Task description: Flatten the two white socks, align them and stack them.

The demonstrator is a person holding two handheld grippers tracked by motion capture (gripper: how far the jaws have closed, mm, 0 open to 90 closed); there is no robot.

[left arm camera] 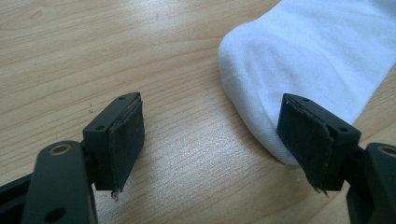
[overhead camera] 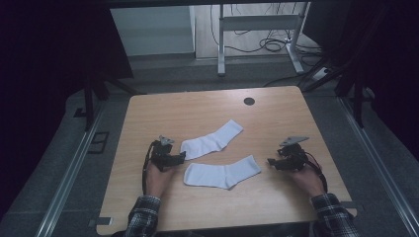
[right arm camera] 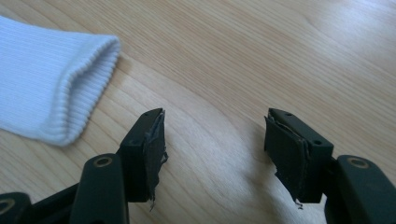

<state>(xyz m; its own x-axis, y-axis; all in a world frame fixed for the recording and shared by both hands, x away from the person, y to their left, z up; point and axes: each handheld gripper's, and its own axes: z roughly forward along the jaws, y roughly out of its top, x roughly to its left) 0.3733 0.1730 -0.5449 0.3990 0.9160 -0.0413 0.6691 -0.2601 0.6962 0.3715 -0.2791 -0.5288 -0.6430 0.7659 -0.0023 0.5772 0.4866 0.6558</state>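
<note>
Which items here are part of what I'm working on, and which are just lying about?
In the job:
- far sock, toe end by the open left tool
- near sock, cuff facing the open right tool

Just there:
- dark round hole in the table
- metal frame and floor cables beyond the table

Socks: plain white knit, no lettering or brand mark legible.
Desk: bare wood grain, no label or number.
Tongs: black pads, no readable marking.
</note>
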